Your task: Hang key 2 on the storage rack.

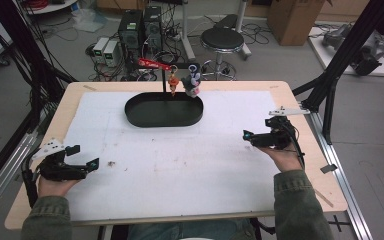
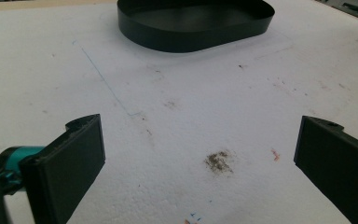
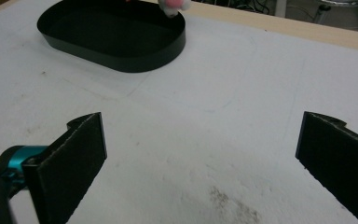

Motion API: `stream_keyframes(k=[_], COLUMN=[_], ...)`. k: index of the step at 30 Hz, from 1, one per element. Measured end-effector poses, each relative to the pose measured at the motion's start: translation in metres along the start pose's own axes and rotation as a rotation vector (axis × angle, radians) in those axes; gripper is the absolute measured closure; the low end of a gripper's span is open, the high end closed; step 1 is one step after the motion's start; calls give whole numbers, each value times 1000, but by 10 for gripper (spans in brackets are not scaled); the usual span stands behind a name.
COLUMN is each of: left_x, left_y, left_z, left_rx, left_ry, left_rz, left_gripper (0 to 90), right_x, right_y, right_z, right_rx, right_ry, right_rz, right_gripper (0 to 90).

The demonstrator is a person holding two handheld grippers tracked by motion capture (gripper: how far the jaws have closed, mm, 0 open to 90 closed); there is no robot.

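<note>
Both claws sat low and wide on the tabletop (image 1: 300, 187), one at each side. The left claw (image 1: 82, 161) rested at the near left of the white sheet (image 1: 180, 160), held in the person's left hand (image 1: 55, 185), its jaws spread with nothing between them. In the left gripper view the two black jaws stood far apart over bare sheet, and a dark smudge (image 2: 218, 161) lay on the sheet between them, closer to the right jaw.

Over on the other side, the right claw (image 1: 252, 136) lay near the right edge of the sheet, in the right hand (image 1: 286, 157), pointing inward toward the middle. Its jaws were spread as well, gripping nothing; the right gripper view showed them wide apart with a faint smear on the sheet between.

At the far middle of the sheet sat a black oval tray (image 1: 135, 116), well apart from both claws. Its inside looked bare in both gripper views. At its far rim rose a thin dark post carrying a red bar (image 1: 154, 63), and from that hung a small orange charm (image 1: 173, 82) and a grey and pink plush (image 1: 192, 82), dangling just above the tray's back edge. Behind the tabletop stood a black stool (image 1: 222, 40) on the floor.
</note>
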State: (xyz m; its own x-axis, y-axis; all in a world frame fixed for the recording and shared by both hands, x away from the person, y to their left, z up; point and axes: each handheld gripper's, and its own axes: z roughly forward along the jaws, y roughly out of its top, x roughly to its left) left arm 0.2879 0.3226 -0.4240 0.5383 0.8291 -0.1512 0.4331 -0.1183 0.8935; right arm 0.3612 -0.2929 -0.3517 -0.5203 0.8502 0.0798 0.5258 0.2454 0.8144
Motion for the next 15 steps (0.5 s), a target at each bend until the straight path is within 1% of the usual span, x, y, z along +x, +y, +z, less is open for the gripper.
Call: stream_keyframes(k=[3, 4, 6, 11, 14, 15], left_x=[0, 0, 0, 0, 0, 0], left_y=[0, 0, 0, 0, 0, 0], left_z=[0, 0, 0, 0, -1, -1], left_rx=[-2, 0, 2, 3, 1, 0], left_ry=[3, 2, 3, 4, 4, 5], left_rz=[-1, 1, 0, 0, 0, -1], left_gripper=[23, 23, 23, 23, 23, 23], right_x=[-4, -5, -8, -16, -20, -21], right_y=[-9, -12, -19, -36, -45, -47], right_z=[-5, -7, -10, -10, -10, -10], right_rx=[-13, -21, -33, -45, -55, -55], right_ry=[-15, -27, -31, -47, -79, -79], right_rz=[6, 15, 41, 78, 88, 94], right_gripper=[7, 7, 7, 7, 6, 6])
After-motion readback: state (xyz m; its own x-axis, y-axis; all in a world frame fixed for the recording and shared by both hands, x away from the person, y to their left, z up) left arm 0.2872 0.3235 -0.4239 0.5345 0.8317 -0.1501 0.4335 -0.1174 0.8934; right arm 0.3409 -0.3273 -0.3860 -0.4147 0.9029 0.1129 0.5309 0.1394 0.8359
